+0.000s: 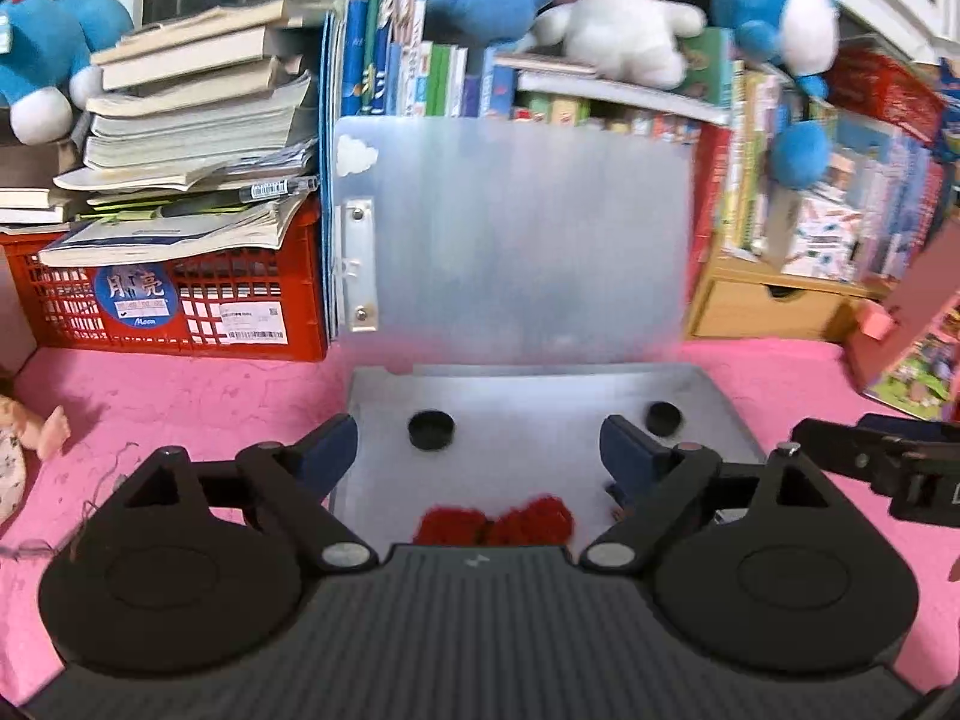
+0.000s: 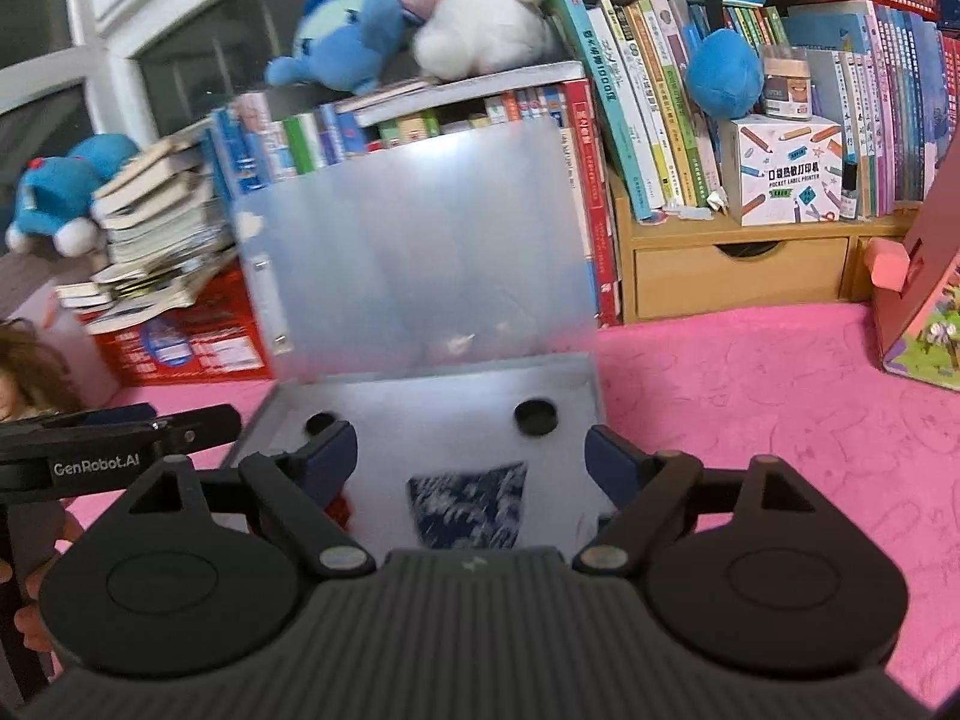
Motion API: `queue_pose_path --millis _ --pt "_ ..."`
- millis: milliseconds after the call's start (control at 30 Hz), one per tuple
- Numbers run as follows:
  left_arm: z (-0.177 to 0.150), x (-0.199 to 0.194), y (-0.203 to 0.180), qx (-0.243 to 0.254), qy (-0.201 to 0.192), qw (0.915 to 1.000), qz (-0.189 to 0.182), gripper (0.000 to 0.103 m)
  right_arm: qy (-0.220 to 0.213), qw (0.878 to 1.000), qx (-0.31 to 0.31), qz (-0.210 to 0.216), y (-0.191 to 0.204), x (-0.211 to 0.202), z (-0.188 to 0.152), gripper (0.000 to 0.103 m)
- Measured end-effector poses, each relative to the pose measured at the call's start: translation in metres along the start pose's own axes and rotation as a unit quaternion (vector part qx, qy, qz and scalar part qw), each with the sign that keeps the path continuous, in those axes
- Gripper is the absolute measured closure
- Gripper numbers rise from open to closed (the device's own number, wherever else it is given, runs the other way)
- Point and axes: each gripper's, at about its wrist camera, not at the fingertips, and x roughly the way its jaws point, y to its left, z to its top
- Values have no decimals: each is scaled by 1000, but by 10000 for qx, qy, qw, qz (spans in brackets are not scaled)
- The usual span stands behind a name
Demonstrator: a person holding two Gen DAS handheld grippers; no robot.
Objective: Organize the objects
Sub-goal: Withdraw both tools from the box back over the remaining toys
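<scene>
Both wrist views sit low and close over the open translucent case (image 1: 516,240) (image 2: 414,252), facing the bookshelves (image 2: 690,120); the left looks from slightly further left (red crate (image 1: 174,300) prominent).

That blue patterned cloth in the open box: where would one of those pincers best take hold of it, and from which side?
Probably at its wider far edge, coming straight down from above. The blue patterned cloth lies flat on the floor of the translucent box, so a side approach has nothing to bite. The right gripper is already open above it, while the raised lid blocks the back.
</scene>
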Motion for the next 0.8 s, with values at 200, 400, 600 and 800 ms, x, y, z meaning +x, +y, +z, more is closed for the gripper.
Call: queue_pose_path --millis 200,400,600,800 --pt "-32 -59 -14 334 -293 9987 -245 10 -146 9995 -147 218 8 -38 -34 9" --pt "-71 -100 -18 401 -510 9975 -293 9 -360 9983 -421 172 15 -67 -72 8" --pt "-121 -127 -20 381 -758 9962 -191 9 -547 9969 -572 -14 15 -83 -114 4" --pt "-162 -139 -24 441 -806 9957 -115 9 -523 9956 -756 -187 16 -90 -153 4"
